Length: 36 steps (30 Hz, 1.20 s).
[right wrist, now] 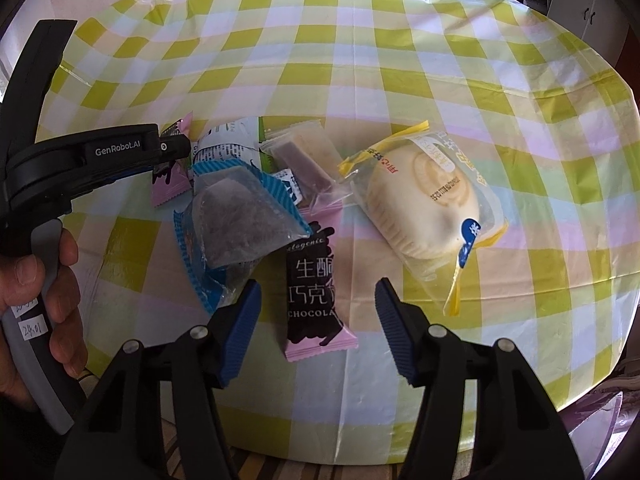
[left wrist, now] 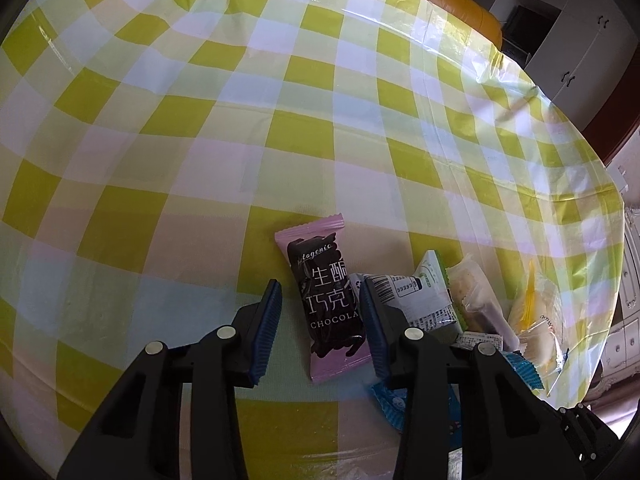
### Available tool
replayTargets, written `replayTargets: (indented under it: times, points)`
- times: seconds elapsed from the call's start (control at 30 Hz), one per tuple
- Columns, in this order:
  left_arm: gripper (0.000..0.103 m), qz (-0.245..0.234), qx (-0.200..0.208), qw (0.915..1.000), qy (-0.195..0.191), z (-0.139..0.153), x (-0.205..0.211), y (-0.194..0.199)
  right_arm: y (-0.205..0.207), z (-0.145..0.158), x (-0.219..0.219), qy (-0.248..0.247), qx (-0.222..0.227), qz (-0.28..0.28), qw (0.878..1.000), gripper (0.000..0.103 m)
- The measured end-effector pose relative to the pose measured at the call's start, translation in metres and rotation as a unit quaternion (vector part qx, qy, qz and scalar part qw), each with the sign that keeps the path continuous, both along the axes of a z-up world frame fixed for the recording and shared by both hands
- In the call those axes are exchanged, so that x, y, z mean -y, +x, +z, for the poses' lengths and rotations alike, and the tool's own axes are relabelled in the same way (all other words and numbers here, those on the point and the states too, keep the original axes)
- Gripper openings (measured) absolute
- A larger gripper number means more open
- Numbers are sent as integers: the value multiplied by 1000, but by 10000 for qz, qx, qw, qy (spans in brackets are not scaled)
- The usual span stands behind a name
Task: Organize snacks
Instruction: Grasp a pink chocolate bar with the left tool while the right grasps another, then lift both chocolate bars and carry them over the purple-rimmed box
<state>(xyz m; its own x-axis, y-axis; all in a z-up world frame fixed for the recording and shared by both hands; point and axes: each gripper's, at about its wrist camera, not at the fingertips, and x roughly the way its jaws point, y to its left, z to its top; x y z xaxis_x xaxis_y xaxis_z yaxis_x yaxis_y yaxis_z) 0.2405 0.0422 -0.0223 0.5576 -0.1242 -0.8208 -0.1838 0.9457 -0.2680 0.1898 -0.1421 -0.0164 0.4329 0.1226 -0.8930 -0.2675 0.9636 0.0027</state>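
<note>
A pile of wrapped snacks lies on the checked tablecloth. My left gripper (left wrist: 320, 292) is open, its fingers on either side of a pink chocolate bar (left wrist: 326, 300). Right of it lie a white and green packet (left wrist: 416, 300), a clear packet with a brown bar (left wrist: 476, 300) and a round cake in a yellow-edged bag (left wrist: 536, 312). My right gripper (right wrist: 318, 300) is open around a second pink chocolate bar (right wrist: 312, 296). A blue striped packet (right wrist: 236, 216) lies to its left, the round cake (right wrist: 428, 200) to its right. The left gripper (right wrist: 168, 148) shows over the first pink bar (right wrist: 170, 180).
The round table (left wrist: 280, 120) carries a yellow-green checked plastic cloth; its edge curves along the right (left wrist: 580, 184). An orange chair (left wrist: 464, 8) and white cabinets (left wrist: 580, 40) stand beyond it. A hand (right wrist: 48, 280) holds the left gripper's handle.
</note>
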Motion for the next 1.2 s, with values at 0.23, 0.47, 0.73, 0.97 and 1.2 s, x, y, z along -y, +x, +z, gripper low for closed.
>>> replayTargets:
  times: [0.23, 0.47, 0.73, 0.97, 1.2]
  points:
    - [24, -41, -37, 9997, 235, -1, 3, -2, 2, -5, 1, 91, -126, -4, 9999, 34]
    - [23, 45, -2, 9998, 172, 1, -1, -6, 0, -3, 1, 196, -99, 24, 9998, 24]
    - [21, 142, 82, 9998, 138, 4, -6, -10, -5, 1, 6, 256, -117, -25, 9996, 23]
    - [21, 190, 168, 9996, 114, 8, -8, -14, -16, 9, 11, 265, -76, -45, 9996, 23]
    - [20, 194, 333, 9992, 87, 16, -8, -18, -28, 19, 19, 283, -5, -109, 9995, 23]
